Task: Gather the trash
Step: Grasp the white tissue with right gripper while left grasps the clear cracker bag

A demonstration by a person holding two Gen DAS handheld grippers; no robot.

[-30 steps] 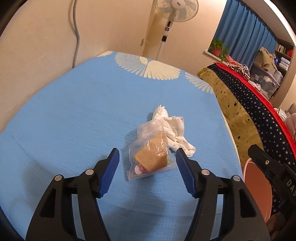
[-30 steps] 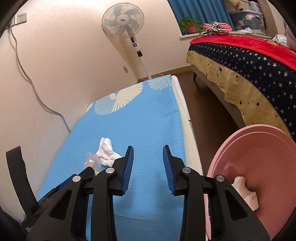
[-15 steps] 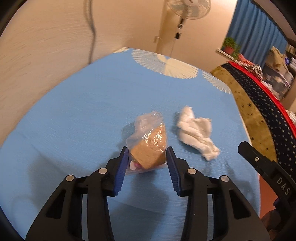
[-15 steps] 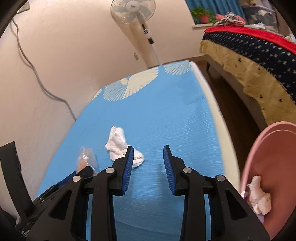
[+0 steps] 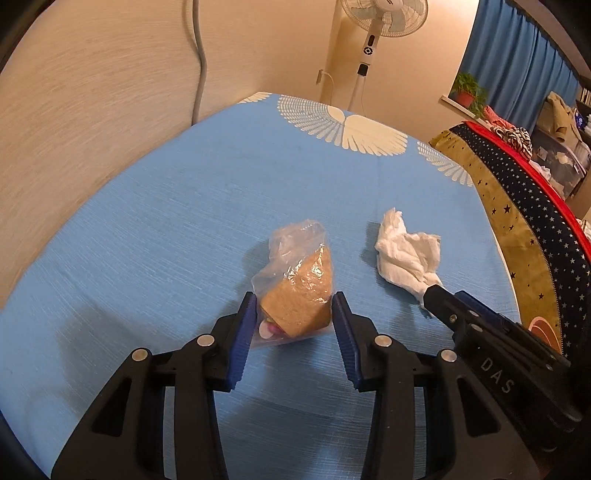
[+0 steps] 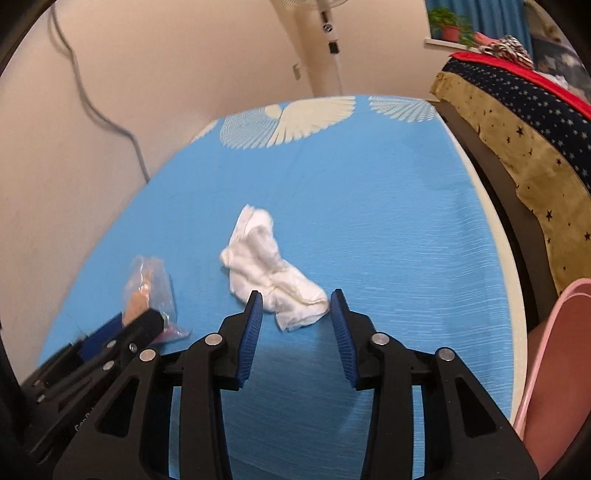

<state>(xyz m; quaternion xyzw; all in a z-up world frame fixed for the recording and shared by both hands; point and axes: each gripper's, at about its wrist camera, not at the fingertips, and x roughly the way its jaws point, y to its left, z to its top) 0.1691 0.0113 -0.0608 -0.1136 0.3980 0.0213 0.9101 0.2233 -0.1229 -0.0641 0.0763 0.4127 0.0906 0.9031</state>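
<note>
A clear plastic bag with a brown slab inside (image 5: 297, 291) lies on the blue cloth. My left gripper (image 5: 294, 301) has its jaws around the bag's near end, narrowed against its sides. A crumpled white tissue (image 5: 408, 256) lies to the right of the bag. In the right wrist view my right gripper (image 6: 296, 299) is open, its tips at either side of the tissue's (image 6: 271, 273) near end, not closed on it. The bag (image 6: 149, 284) shows at the left there, beside the left gripper's body.
The blue cloth (image 5: 166, 221) with white wing prints covers a low surface along a beige wall. A pink basin (image 6: 554, 369) stands off its right edge. A star-patterned bed (image 5: 524, 206) lies to the right, and a fan (image 5: 380, 22) stands at the far end.
My left gripper's jaws have narrowed from wide open to the bag's sides. My right gripper has moved left and forward, and its tips now flank the tissue.
</note>
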